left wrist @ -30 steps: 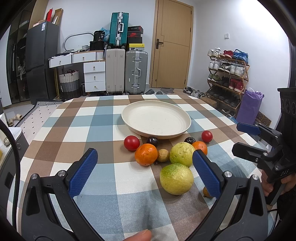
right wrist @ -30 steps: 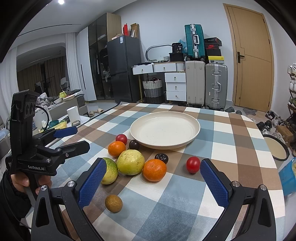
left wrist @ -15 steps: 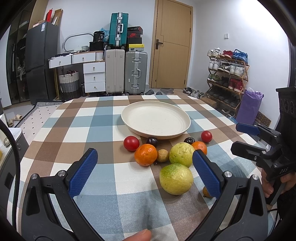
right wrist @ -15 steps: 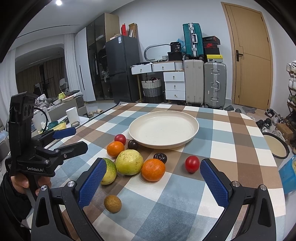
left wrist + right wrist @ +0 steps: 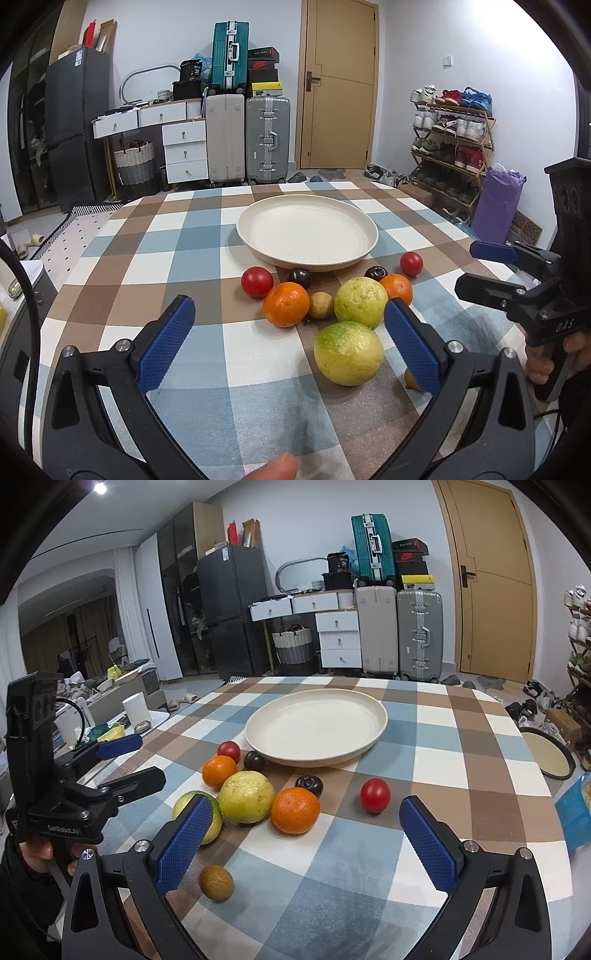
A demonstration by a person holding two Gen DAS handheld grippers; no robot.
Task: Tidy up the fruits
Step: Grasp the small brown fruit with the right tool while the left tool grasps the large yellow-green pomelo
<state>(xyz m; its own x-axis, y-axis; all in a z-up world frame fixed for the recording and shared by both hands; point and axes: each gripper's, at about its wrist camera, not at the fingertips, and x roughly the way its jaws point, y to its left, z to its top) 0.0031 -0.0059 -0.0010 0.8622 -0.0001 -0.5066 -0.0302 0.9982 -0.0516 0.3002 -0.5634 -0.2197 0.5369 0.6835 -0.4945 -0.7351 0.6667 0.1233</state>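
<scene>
Left wrist view: my left claw (image 5: 288, 328) is spread wide, gripping nothing, above the checked counter (image 5: 155, 258). Fruits sit clustered just in front of the cream plate (image 5: 308, 232): green-yellow guava (image 5: 348, 358) nearest, orange (image 5: 286, 304) beside a red tomato (image 5: 257, 281). Right claw (image 5: 476, 269) at frame right, apart.

Right wrist view: my right claw (image 5: 301, 843) is also spread, gripping nothing. Second orange (image 5: 295, 810) and another tomato (image 5: 375, 795) lie ahead of it; small brown fruit (image 5: 216, 883) near its left finger.

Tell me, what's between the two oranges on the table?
The yellow-green guava and a small brown fruit lie between the left orange and right orange, in the left wrist view.
</scene>
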